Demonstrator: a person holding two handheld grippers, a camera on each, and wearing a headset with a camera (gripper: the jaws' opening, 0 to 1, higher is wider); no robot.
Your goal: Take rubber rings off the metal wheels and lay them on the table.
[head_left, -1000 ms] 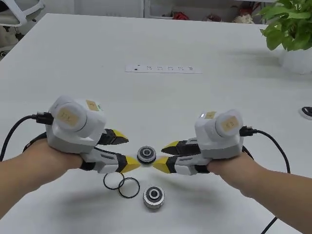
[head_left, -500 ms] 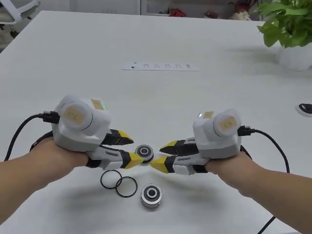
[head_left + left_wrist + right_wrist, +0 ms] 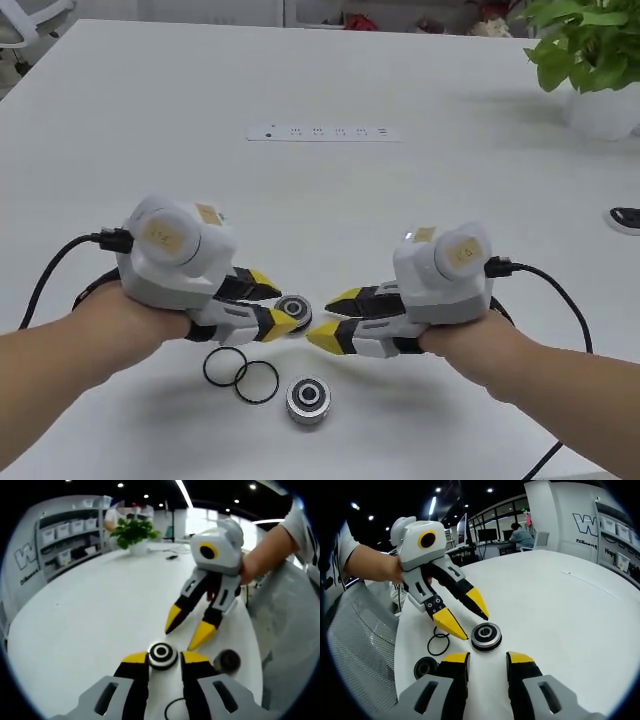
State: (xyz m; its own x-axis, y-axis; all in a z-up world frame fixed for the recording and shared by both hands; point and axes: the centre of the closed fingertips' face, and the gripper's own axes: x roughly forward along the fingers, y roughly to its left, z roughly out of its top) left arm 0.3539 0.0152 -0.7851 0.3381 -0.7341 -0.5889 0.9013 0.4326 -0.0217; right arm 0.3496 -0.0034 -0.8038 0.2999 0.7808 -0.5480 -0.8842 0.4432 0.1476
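With two rubber rings (image 3: 240,372) lying on the desk (image 3: 330,210) just behind the left tongs (image 3: 281,303), work appears to turn to a metal wheel (image 3: 161,655) sitting between that tool's spread jaws (whether they pinch it cannot be told). The right tongs (image 3: 325,318), jaws apart, point at it from just beside. The likely next move is to steady the wheel, then peel its ring.

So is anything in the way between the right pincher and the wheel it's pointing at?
Nothing visible. The right gripper, jaws open, faces that metal wheel across bare table; the left gripper flanks it from the far side.
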